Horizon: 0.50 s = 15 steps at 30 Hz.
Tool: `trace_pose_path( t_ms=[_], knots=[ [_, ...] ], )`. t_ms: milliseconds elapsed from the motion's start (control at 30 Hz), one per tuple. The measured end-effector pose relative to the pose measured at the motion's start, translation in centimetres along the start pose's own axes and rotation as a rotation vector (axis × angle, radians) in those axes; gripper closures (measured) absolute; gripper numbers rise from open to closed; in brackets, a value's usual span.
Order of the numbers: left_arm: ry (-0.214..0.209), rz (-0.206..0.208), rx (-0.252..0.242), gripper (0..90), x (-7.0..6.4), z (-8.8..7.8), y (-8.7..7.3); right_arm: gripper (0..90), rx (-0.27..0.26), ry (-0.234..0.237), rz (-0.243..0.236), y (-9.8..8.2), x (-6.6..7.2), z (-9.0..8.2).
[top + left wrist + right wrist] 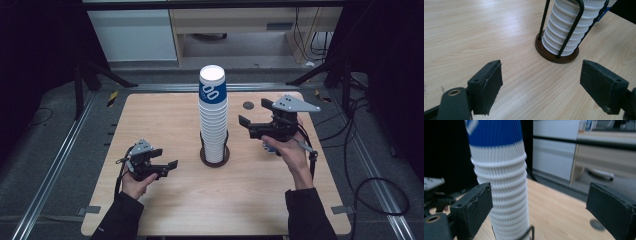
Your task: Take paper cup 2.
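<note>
Reaching toward a tall stack of paper cups [213, 117] standing in a wire holder [215, 154] at the middle of the counter [165, 200], the right gripper [248, 125] hangs raised just beside the stack, its fingers [471, 207] spread wide and holding nothing. The left gripper [168, 167] sits low near the holder's base, fingers [486, 86] likewise wide apart and empty. To lift the top cup cleanly, the right fingers would likely need to close gently just under its rim, while the left steadies the stack lower down, so the ribbed cups beneath stay seated.
</note>
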<state>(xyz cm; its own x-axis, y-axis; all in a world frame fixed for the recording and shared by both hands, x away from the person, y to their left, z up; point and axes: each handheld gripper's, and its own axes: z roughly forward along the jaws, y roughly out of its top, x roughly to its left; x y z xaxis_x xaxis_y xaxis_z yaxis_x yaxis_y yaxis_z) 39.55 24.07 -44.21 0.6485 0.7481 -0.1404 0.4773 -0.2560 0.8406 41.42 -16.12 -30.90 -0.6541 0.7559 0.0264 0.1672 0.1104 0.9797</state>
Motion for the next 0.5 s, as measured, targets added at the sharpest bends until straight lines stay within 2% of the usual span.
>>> trace_pose_path(
  t_ms=[33, 67, 167, 200, 300, 333, 500],
  knots=[
    [0.000, 0.000, 0.000, 17.5, 0.0, 0.0, 0.0, 7.0, 0.000, 0.000, 0.000, 0.0, 0.0, 0.0],
    [0.001, -0.003, -0.001, 17.5, 0.0, 0.0, 0.0, 6.9, -0.022, 0.004, -0.003, 0.3, 0.3, 0.2],
    [0.000, -0.006, -0.002, 17.4, 0.1, 0.0, -0.1, 5.8, -0.042, 0.047, 0.000, 1.2, 1.0, 0.9],
    [0.000, -0.006, -0.001, 17.3, 0.1, 0.0, -0.1, 4.9, -0.043, 0.063, -0.015, 1.8, 1.7, 1.4],
    [0.000, -0.005, 0.000, 17.3, 0.1, 0.0, -0.1, 5.0, -0.047, 0.071, -0.027, 2.2, 2.2, 1.9],
    [-0.002, -0.006, -0.003, 17.3, 0.0, 0.0, -0.1, 4.9, -0.049, 0.088, -0.035, 2.6, 2.7, 2.5],
    [-0.004, -0.004, -0.002, 17.3, 0.0, 0.0, -0.1, 5.1, -0.055, 0.094, -0.039, 3.2, 3.4, 3.5]
  ],
)
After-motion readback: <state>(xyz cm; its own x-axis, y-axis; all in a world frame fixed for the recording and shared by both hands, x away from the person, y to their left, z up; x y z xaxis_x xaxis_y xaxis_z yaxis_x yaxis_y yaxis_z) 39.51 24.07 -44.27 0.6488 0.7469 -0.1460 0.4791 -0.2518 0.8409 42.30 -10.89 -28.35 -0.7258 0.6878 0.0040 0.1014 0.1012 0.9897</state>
